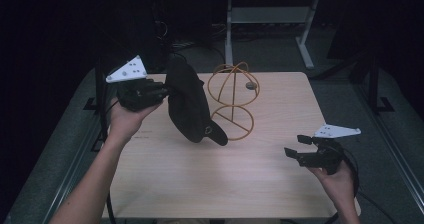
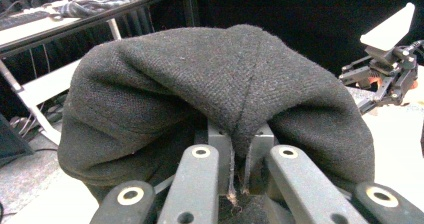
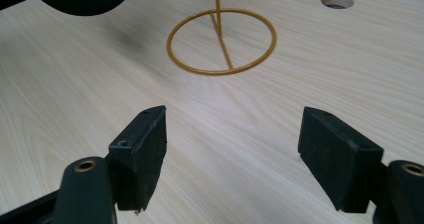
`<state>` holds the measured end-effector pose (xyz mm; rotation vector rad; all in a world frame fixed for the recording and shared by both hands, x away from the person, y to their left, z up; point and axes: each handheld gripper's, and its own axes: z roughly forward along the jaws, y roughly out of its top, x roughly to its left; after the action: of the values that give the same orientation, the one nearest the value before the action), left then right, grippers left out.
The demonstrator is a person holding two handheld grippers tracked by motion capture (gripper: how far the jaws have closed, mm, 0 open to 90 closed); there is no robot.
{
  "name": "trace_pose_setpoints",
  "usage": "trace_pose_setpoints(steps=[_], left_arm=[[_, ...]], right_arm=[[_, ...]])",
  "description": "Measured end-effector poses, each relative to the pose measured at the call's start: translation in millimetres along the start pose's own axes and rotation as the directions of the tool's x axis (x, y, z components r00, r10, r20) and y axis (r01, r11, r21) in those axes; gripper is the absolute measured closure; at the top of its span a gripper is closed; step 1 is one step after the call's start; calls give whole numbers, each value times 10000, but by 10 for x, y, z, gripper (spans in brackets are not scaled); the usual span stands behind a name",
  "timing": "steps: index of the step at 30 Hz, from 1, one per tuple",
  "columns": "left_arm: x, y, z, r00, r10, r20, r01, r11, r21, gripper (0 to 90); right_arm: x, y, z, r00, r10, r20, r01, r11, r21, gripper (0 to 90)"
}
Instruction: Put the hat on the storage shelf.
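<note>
L claw (image 1: 165,90) clamped on cap (image 1: 189,104); R claw (image 1: 296,146) apart, empty. Lift cap over wire stand (image 1: 232,100), lower centred.

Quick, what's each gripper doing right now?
Left gripper: shut on the black cap, holding it up above the table.
Right gripper: open, nothing between its jaws.
</note>
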<state>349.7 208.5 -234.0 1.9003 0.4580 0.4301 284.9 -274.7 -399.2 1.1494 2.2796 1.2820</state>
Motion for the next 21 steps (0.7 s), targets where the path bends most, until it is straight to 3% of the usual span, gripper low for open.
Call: trace_pose_setpoints(steps=[14, 21], left_arm=[[124, 324, 254, 9998, 180, 39, -181, 9997, 174, 855], [208, 579, 367, 9997, 207, 102, -210, 9995, 249, 855]], right_arm=[[-122, -76, -117, 9992, 301, 269, -292, 9990, -345, 269], [-151, -87, -153, 9986, 385, 361, -368, 9982, -476, 264]])
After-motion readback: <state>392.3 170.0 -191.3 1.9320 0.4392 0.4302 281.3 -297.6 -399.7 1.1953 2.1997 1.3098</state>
